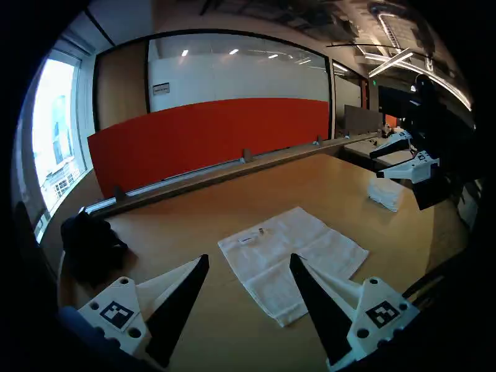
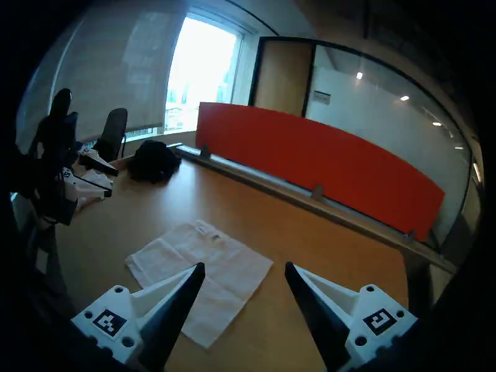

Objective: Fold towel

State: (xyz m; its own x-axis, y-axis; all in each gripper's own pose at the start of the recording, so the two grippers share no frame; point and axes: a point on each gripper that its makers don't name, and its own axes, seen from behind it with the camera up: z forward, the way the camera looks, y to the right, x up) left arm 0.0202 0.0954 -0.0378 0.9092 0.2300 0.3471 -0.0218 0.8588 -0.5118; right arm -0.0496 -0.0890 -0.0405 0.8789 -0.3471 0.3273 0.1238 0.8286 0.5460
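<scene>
My left tool [image 1: 248, 256] hangs above the wooden surface [image 1: 235, 198] with its two fingers spread wide and nothing between them. Under and just beyond the fingertips lies the white towel [image 1: 273, 248]. It is opened out flat in a single sheet, roughly square and turned cornerwise to me, and its small label [image 1: 247, 239] sits near the far-left edge. The right-hand finger overlaps the near part of the towel in this view, but I cannot tell whether it touches the cloth.

My right tool [image 2: 243, 265] is likewise spread and holds nothing, raised over the near edge of the same towel from the other side. In the left gripper view I see it far off to the right, above the surface. It is near a small pile of folded white cloth [image 1: 384, 193] that sits well apart from the towel.

A black bundle [image 1: 93, 242] rests at the left end of the surface, close to the window [image 1: 56, 136]. A red divider panel [image 1: 211, 139] runs along the far edge. In the right gripper view an office chair [image 2: 115, 133] stands beyond the bundle.
</scene>
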